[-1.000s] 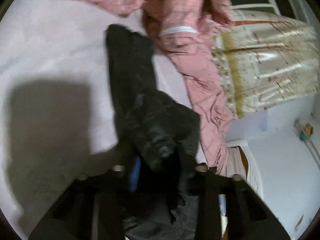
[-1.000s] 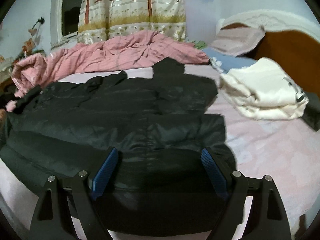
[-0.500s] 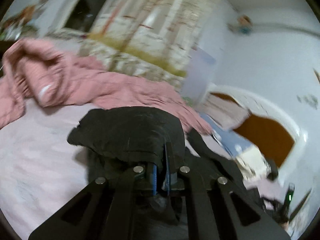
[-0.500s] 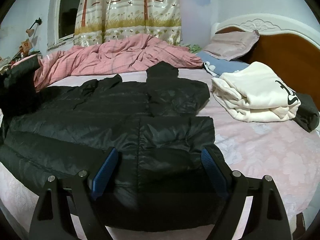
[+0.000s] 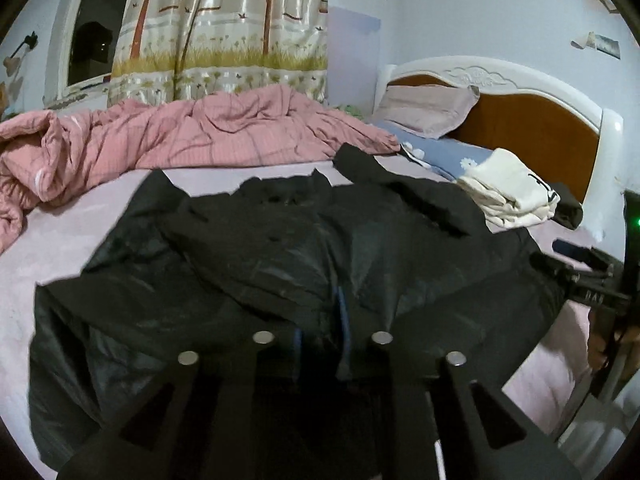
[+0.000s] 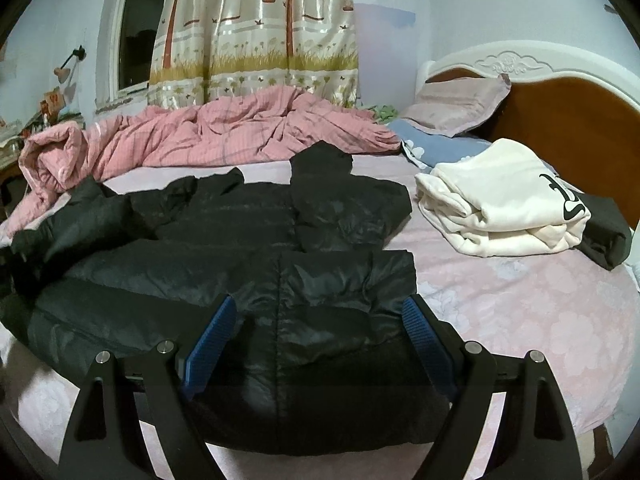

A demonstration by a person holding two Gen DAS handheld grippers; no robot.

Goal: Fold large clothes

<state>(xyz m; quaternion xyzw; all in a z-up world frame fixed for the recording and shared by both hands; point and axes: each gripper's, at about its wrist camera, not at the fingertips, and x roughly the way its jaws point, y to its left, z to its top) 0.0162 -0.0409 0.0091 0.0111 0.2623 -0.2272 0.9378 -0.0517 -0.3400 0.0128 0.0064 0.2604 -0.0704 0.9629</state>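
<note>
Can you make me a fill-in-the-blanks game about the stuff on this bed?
1. The big jacket spread on the bed is ____.
2. The crumpled quilt behind it is ____.
3. The folded white top lies to the ____ of the jacket.
4. The right tongs stand wide ____ above the jacket.

Missing words: black; pink; right; open

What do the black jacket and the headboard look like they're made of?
Black jacket: likely thin nylon or polyester shell, slightly glossy, with puffy stitched rows that suggest padding. Headboard: looks like polished reddish-brown wood in a white carved frame, though it could be veneer.
</note>
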